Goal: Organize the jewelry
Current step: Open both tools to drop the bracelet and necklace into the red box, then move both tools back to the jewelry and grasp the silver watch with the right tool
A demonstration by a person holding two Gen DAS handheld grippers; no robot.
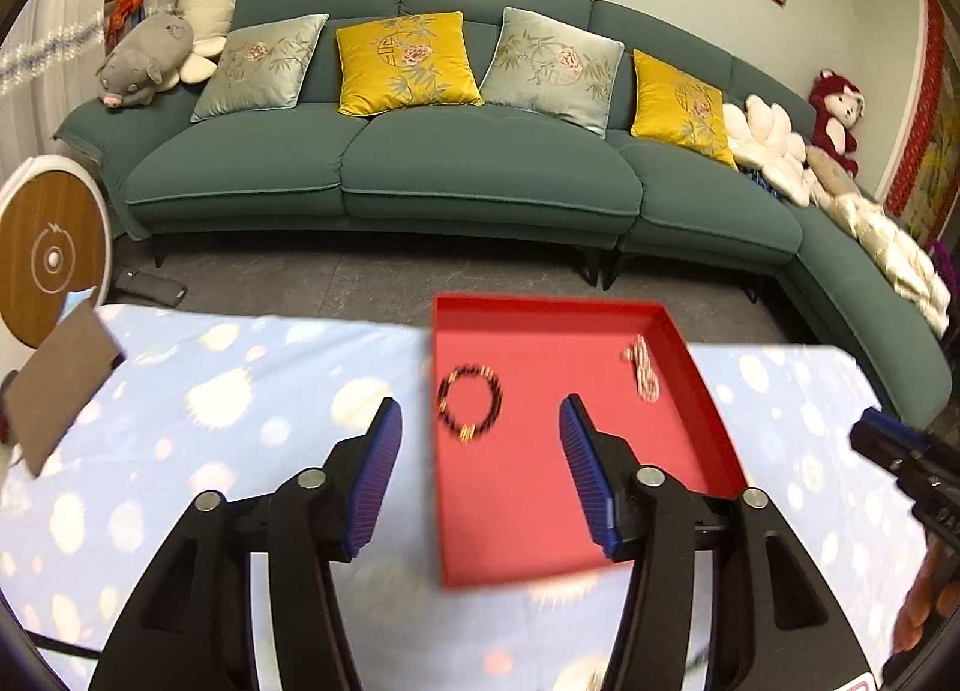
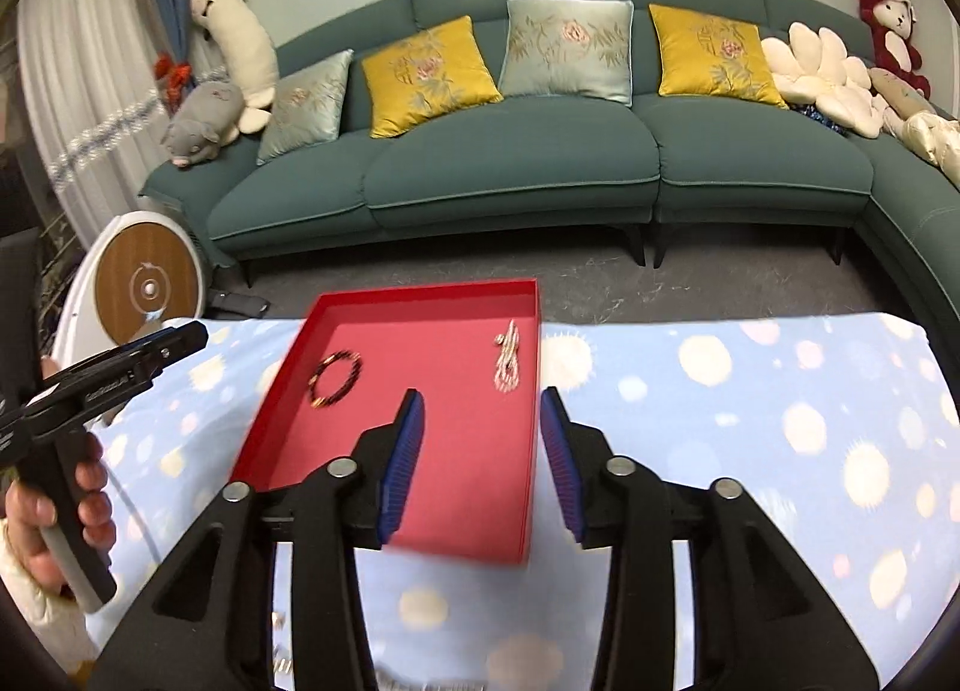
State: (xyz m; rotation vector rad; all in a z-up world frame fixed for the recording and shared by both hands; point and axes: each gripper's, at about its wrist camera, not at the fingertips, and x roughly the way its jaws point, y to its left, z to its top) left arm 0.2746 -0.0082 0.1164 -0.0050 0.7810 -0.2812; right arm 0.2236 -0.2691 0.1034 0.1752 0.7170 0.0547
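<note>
we have both pieces lying in the red tray (image 1: pixel 690 367): the dark bead bracelet (image 1: pixel 470 404) toward its left side, the pale chain piece (image 1: pixel 644 368) near its right wall. they sit well apart, neither touching the other. our left gripper (image 1: pixel 480 469) hangs above the tray's near half with its jaws apart and nothing between the blue pads. our right gripper (image 2: pixel 482 451) straddles the tray's right wall, jaws parted rather less widely, also empty.

our judgement is that the placing is done and what remains is to draw clear. to do that well we should lift away without brushing the tray's low walls, since the tray looks light and would slide easily on cloth. we should also keep the right jaws off that wall they now frame. the pale piece is blurred, so we cannot tell whether it is a necklace or a folded bracelet; if it needs straightening, a narrow pinch at one end would serve better than a grab at the heap.

the tray rests on a table covered by a blue cloth (image 2: pixel 780 391) with pale dots, soft and likely to ruck. a brown card (image 1: pixel 60 391) lies at its left edge. beyond is a grey floor and a long green sofa (image 1: pixel 384 181) with yellow and silver cushions and plush toys at both ends.
</note>
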